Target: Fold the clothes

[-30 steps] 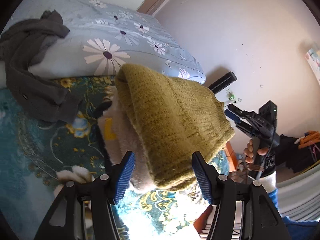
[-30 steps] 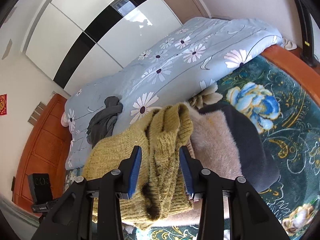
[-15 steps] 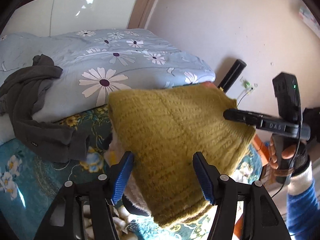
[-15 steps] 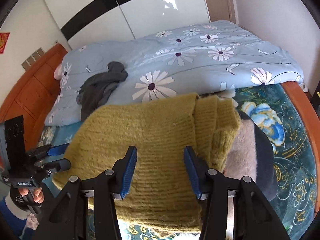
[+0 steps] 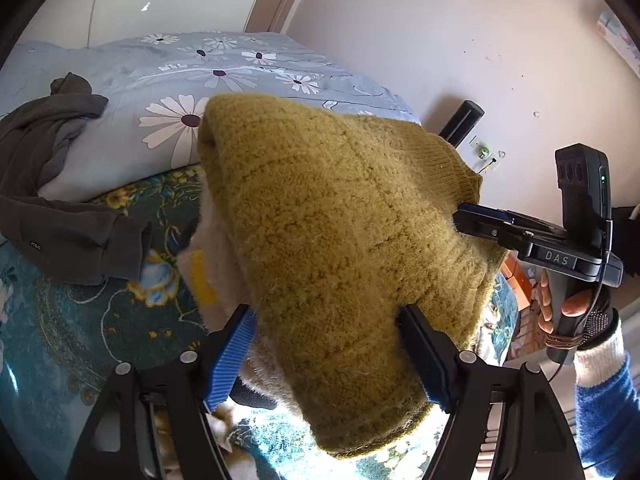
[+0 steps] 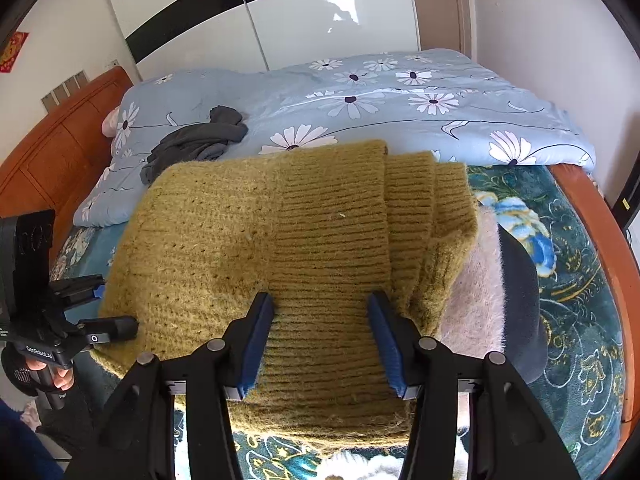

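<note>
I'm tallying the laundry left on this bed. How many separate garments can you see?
4: mustard sweater on top of the stack, pink fuzzy garment under it, dark garment below that, grey garment crumpled on the floral duvet. The stack may hide more.

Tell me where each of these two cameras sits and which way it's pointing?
Left wrist: rides the left gripper, facing the olive sweater and wall; the right gripper and hand show.
Right wrist: rides the right gripper, facing the sweater, floral duvet and wardrobe; the left gripper shows.
Shared: sweater, duvet, grey garment.
</note>
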